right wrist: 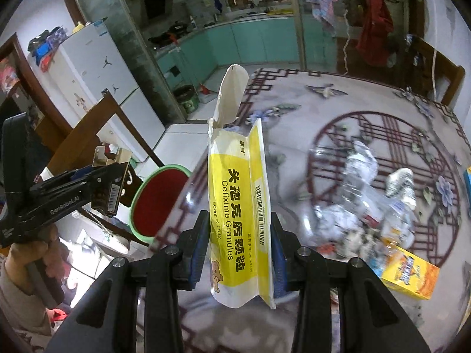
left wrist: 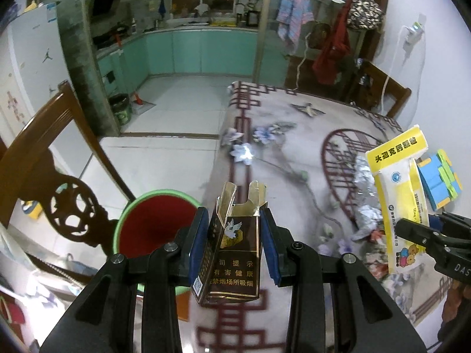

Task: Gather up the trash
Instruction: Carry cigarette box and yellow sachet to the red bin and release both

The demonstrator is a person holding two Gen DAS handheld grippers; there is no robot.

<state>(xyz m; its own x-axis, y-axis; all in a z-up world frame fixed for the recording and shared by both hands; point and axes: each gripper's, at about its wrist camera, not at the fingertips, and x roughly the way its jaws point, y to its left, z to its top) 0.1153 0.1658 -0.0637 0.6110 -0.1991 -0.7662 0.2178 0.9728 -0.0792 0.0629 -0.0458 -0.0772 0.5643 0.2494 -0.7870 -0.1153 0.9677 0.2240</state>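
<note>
My left gripper (left wrist: 234, 229) is shut on a brown cigarette pack (left wrist: 232, 253) with its lid torn open, held above the table's left edge. It also shows in the right wrist view (right wrist: 107, 189). My right gripper (right wrist: 240, 235) is shut on a yellow and white medicine box (right wrist: 238, 211), flattened, flap up; it also shows in the left wrist view (left wrist: 400, 194). A bin (left wrist: 126, 220) with a green rim and red inside stands beside the table, just left of the cigarette pack, also in the right wrist view (right wrist: 160, 203).
The patterned tablecloth (left wrist: 294, 135) holds a trash pile: crumpled foil (left wrist: 365, 194), a clear plastic bottle (right wrist: 362, 188), white paper (right wrist: 400, 182), a yellow-orange box (right wrist: 412, 273), a blue and green item (left wrist: 441, 182). A wooden chair (left wrist: 44, 158) stands left, behind the bin.
</note>
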